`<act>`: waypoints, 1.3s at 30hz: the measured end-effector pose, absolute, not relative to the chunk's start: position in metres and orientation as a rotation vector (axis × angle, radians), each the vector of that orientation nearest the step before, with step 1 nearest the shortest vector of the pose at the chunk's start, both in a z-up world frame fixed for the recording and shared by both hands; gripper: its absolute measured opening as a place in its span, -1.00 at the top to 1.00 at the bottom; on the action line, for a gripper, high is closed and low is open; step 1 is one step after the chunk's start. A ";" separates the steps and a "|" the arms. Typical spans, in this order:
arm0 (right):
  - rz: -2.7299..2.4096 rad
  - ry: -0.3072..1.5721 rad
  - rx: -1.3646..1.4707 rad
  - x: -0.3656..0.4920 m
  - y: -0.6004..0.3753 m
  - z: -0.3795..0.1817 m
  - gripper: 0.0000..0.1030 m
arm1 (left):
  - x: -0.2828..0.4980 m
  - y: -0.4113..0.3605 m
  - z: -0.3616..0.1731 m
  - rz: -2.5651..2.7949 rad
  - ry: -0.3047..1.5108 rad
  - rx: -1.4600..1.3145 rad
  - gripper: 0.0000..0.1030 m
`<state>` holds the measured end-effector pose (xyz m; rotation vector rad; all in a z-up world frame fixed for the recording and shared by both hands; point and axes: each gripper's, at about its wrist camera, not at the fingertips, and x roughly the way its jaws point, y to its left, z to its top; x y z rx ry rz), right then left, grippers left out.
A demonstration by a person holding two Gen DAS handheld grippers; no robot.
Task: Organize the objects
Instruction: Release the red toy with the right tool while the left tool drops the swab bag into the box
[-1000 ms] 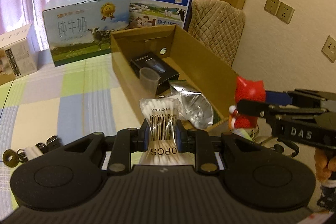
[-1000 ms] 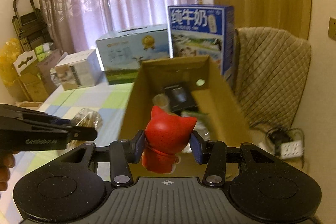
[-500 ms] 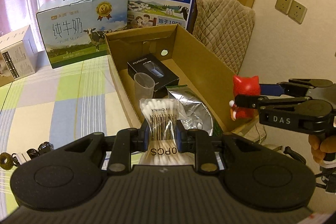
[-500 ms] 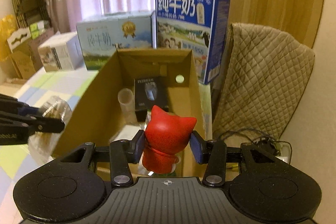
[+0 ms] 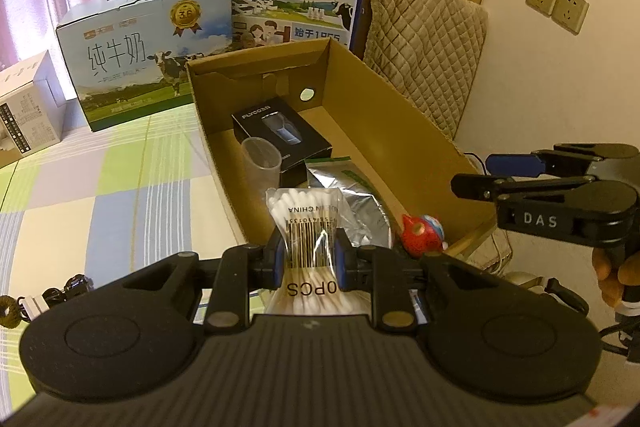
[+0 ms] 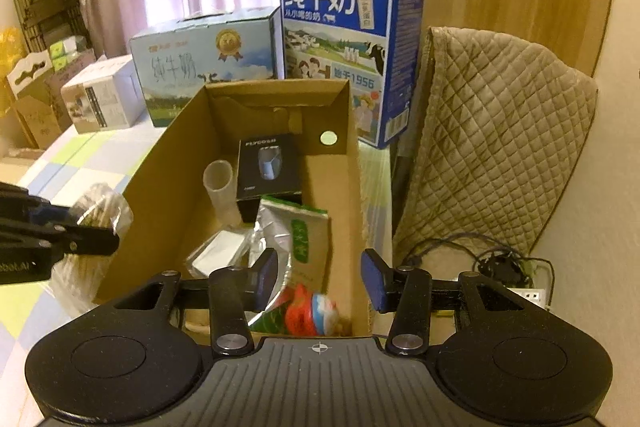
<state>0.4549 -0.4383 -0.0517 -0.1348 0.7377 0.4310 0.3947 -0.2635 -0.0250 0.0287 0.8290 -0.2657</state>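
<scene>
Red figurine [image 6: 306, 311] lies in one cardboard box [image 6: 160, 163]; right tool [image 6: 320, 279] wide, left tool [image 5: 309, 255] clamps one cotton-swab pack [image 5: 308, 227]

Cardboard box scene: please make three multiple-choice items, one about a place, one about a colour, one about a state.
1. Where is the red cat figure?
A. In the right claw
B. Inside the cardboard box, near end
C. On the checked cloth

2. What colour is the tall milk carton behind the box?
A. Blue
B. Green
C. Yellow

3. What is the state of the left claw?
A. Open and empty
B. Shut on the plastic cup
C. Shut on the cotton swab pack

Answers: 1 B, the figure lies in the box below the open right claw. 2 A, its front and side are blue. 3 C, both pads press the pack's barcode.
</scene>
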 end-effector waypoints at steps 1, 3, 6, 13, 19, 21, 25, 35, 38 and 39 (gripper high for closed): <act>0.432 0.739 -0.125 0.455 -0.441 -0.052 0.16 | 0.395 -0.265 -0.025 -0.265 0.830 0.031 0.62; 0.439 0.745 -0.110 0.455 -0.444 -0.051 0.16 | 0.396 -0.268 -0.026 -0.265 0.832 0.037 0.62; 0.439 0.754 -0.106 0.455 -0.447 -0.051 0.16 | 0.399 -0.272 -0.027 -0.271 0.838 0.043 0.62; 0.441 0.761 -0.086 0.455 -0.456 -0.052 0.16 | 0.410 -0.282 -0.033 -0.278 0.858 0.071 0.61; 0.447 0.765 -0.074 0.456 -0.458 -0.053 0.16 | 0.423 -0.285 -0.034 -0.265 0.857 0.081 0.61; 0.450 0.766 -0.074 0.457 -0.457 -0.054 0.16 | 0.429 -0.285 -0.034 -0.261 0.860 0.081 0.61; 0.455 0.775 -0.073 0.461 -0.454 -0.058 0.16 | 0.438 -0.288 -0.037 -0.249 0.864 0.086 0.61; 0.473 0.821 -0.076 0.479 -0.452 -0.067 0.16 | 0.454 -0.296 -0.055 -0.256 0.941 0.109 0.60; 0.481 0.839 -0.086 0.484 -0.450 -0.071 0.16 | 0.459 -0.298 -0.060 -0.264 0.974 0.120 0.59; 0.483 0.844 -0.091 0.486 -0.450 -0.071 0.16 | 0.460 -0.298 -0.062 -0.267 0.980 0.123 0.55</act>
